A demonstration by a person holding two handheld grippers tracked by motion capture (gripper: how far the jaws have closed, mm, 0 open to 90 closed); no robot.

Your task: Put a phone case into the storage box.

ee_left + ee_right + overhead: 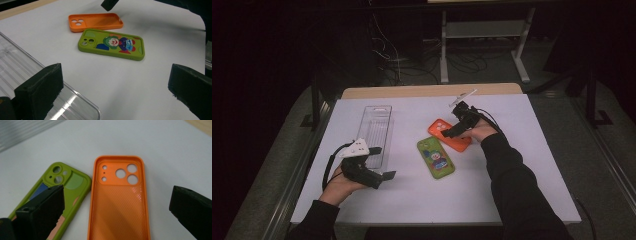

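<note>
Orange and probably light, flexible rubber, the phone case point(119, 202) lay hollow side up just beside the green case point(65, 192), right of the clear tray point(376, 128), under the right gripper's point(456, 125) spread jaws, best pinched across one raised long rim.

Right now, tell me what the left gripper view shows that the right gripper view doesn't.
Left gripper view alone: the clear plastic tray at its left jaw, the green case's whole cartoon clown print, and the right gripper's jaw tip above the orange case. Right gripper view alone: the orange silicone phone case's dotted inner lining, framed between open jaws. Both: the orange case, the green printed phone case and the white tabletop.
</note>
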